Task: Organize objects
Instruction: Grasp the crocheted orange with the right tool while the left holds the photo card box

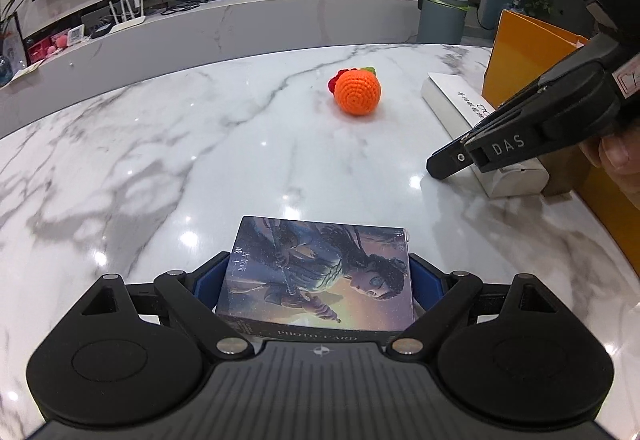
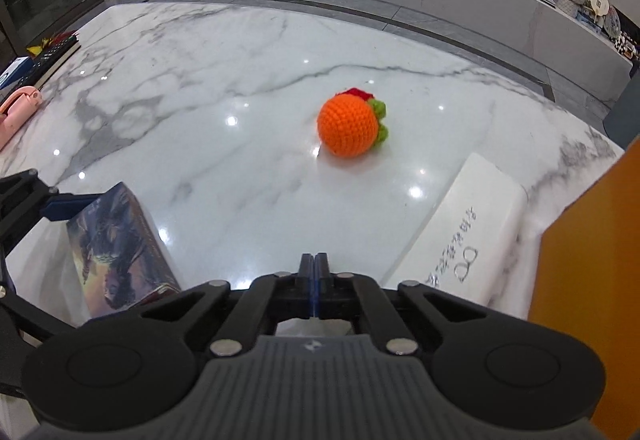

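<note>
My left gripper [image 1: 320, 274] is shut on a photo card box [image 1: 316, 276] with a dark illustrated cover, held just above the marble table [image 1: 160, 160]. The box also shows at the lower left of the right wrist view [image 2: 120, 252]. My right gripper [image 2: 315, 264] is shut and empty, its fingers pressed together; in the left wrist view it shows at the right [image 1: 440, 162] over a white box. An orange crocheted ball [image 1: 357, 91] with red and green trim lies mid-table, ahead of both grippers [image 2: 348, 126].
A long white box [image 2: 460, 236] lies at the right, next to an orange box [image 2: 592, 260]. At the table's far left edge lie a book [image 2: 52, 56] and a pink object [image 2: 18, 106]. A marble counter [image 1: 240, 24] stands beyond the table.
</note>
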A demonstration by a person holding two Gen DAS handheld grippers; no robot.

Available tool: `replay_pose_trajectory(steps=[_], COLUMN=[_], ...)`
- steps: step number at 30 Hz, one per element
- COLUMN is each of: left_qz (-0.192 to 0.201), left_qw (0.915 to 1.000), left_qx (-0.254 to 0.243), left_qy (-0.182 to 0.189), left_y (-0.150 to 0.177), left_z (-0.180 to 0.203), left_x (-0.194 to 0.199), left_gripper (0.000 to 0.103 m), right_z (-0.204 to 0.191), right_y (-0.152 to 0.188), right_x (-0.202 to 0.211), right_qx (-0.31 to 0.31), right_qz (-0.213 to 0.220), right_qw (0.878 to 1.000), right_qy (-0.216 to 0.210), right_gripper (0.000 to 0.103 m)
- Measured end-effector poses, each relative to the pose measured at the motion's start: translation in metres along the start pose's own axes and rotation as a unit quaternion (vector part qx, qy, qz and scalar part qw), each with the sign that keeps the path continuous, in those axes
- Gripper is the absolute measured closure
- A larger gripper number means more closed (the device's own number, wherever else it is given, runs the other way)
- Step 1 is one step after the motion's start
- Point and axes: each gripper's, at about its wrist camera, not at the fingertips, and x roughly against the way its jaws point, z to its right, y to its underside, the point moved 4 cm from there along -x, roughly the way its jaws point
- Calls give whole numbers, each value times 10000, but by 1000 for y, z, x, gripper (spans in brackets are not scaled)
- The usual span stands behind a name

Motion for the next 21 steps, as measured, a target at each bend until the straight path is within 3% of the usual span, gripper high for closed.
replay_pose_trajectory(steps=[3,4,5,7,17,21], left_qz=[-7,-3,13,73,56,88], left_qw=[10000,10000,10000,10000,9999,9999], left_qx=[-27,-35,-42,-36,-102,-97], left_qy=[15,26,32,22,117,96], left_y=[3,3,5,7,11,11], left_z=[1,1,0,-1,-3,-2], left_x=[2,3,4,5,9,8], left_gripper=[0,0,0,0,0,0], right_z=[0,2,3,8,20,19], right_y=[-2,-6,-11,-25,-84,-85], right_x=[1,3,5,9,-36,-46], right_qx=[-106,-168,-246,-474,-1114,-1052], right_qz=[-10,71,189,501,452,286], right_qw=[9999,9998,9994,9975,9927,9940], right_qy=[-83,-97,-132,-170,35,109], right_gripper=[94,79,54,42,44,59])
